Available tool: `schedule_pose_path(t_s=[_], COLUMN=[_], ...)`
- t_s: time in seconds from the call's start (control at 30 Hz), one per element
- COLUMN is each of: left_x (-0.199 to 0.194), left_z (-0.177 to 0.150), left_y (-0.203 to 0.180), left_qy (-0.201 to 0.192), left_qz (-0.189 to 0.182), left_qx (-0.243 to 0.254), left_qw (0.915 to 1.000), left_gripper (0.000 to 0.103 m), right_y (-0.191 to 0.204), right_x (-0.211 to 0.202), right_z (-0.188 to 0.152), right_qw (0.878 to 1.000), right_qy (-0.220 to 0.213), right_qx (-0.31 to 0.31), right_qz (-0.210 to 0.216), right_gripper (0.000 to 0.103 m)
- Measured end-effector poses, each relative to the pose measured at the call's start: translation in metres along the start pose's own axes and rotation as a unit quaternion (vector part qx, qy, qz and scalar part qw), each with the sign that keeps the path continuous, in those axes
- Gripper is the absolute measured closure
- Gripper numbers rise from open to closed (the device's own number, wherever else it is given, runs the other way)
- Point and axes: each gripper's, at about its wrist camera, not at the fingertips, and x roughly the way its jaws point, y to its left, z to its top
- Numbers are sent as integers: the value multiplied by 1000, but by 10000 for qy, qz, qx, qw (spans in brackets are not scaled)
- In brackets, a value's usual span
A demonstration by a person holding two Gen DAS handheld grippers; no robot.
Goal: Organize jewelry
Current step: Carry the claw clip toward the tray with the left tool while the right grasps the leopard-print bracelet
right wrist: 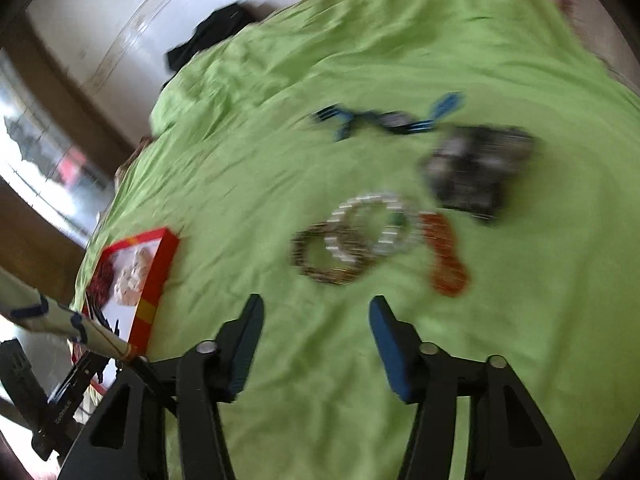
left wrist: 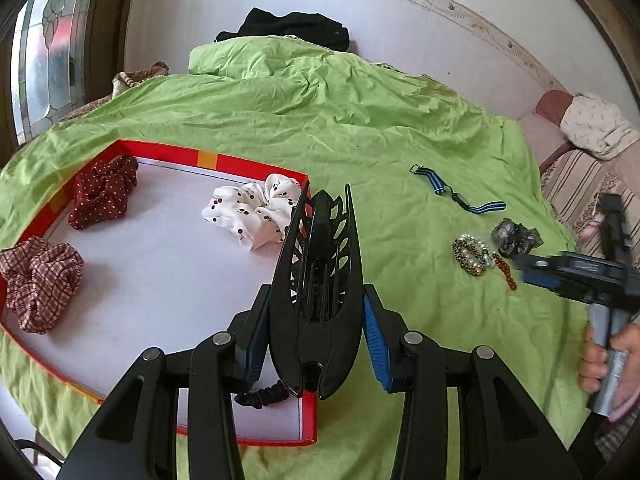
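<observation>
My left gripper [left wrist: 318,288] is shut on a black claw hair clip [left wrist: 316,280], held tip-forward over the right edge of a red-rimmed box [left wrist: 256,166] with a white floor. In the box lie a dark red dotted scrunchie [left wrist: 104,192], a plaid scrunchie [left wrist: 40,280], a white cherry-print scrunchie [left wrist: 252,212] and a thin black hair tie [left wrist: 262,394]. My right gripper [right wrist: 317,300] is open and holds nothing. It hovers over the green sheet just short of a brown beaded bracelet [right wrist: 320,256], a pearl bracelet [right wrist: 376,220] and an amber bead bracelet [right wrist: 444,256].
Beyond the bracelets lie a grey scrunchie [right wrist: 476,164] and a watch with a blue striped strap [right wrist: 392,120]. The green sheet [left wrist: 360,120] covers the whole bed, with a black garment [left wrist: 288,28] at its far end. A hand [left wrist: 604,356] grips the right tool's handle.
</observation>
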Motion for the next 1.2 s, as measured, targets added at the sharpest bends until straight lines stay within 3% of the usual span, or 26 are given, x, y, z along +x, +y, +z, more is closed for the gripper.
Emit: schedule_pose_path(t_s=[0.17,0.33,0.5,0.57,0.9,1.2], left_x=[3,5,5,4,-2,-30], left_z=[-1,-1,-1,-1,-3,1], left_y=[4,9,9,8,8,19], left_qy=[11,61,69,55,-35,-249], left_qz=[-53,-126,-209,-227,-282,-260], left_qx=[33,-28,-57,-29,-54,-338], left_qw=[10000,9999,9997,9997,9996,9988], left_gripper=[61,61,61,61,61,61], right_y=[31,37,21,13,27,59], right_x=[43,75,86,82,31,0], right_z=[10,16,20,20,26,19], right_qw=[9983,9941,9946,9959,9992,9992], right_qy=[192,307,414,389,-2,-80], right_qx=[-534,-826,-609,-447,-301,-347], right_qz=[-161,-635,-736,-690,-277,181], right_gripper=[46,49,89,93,95,95])
